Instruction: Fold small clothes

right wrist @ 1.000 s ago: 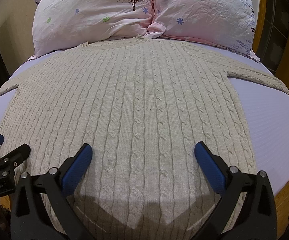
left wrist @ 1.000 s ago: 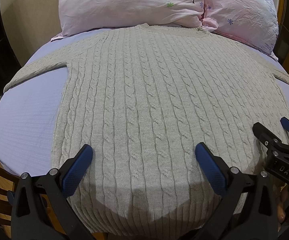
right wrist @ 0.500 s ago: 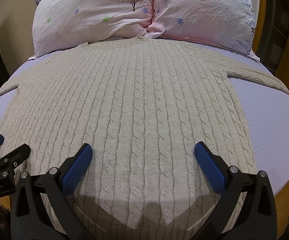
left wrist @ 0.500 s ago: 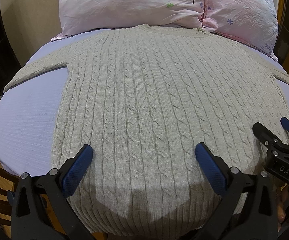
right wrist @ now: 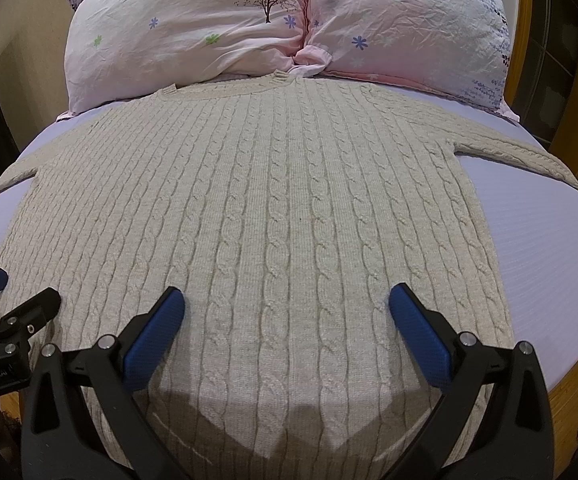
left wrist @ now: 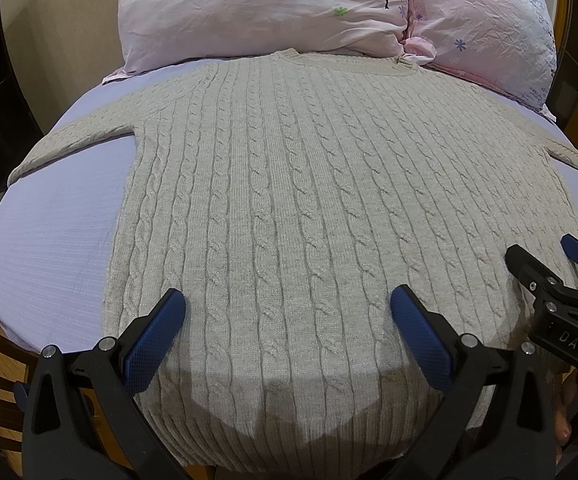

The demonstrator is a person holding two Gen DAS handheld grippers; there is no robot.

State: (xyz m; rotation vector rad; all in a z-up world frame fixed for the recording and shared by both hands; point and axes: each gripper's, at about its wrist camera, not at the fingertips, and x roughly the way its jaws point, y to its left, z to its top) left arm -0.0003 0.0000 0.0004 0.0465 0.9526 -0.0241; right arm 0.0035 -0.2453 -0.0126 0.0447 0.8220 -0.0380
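Note:
A beige cable-knit sweater (left wrist: 289, 200) lies flat on a bed, neck toward the pillows, both sleeves spread out to the sides; it also fills the right wrist view (right wrist: 281, 208). My left gripper (left wrist: 287, 312) is open and empty above the hem's left part. My right gripper (right wrist: 287, 312) is open and empty above the hem's right part. The right gripper shows at the right edge of the left wrist view (left wrist: 549, 264), and the left gripper at the left edge of the right wrist view (right wrist: 13, 296).
The bed has a lavender sheet (left wrist: 57, 232) (right wrist: 545, 248). Two pink flowered pillows (left wrist: 257, 8) (right wrist: 401, 20) lie at the head. A wooden bed frame (right wrist: 569, 368) shows at the lower right, with dark furniture at the sides.

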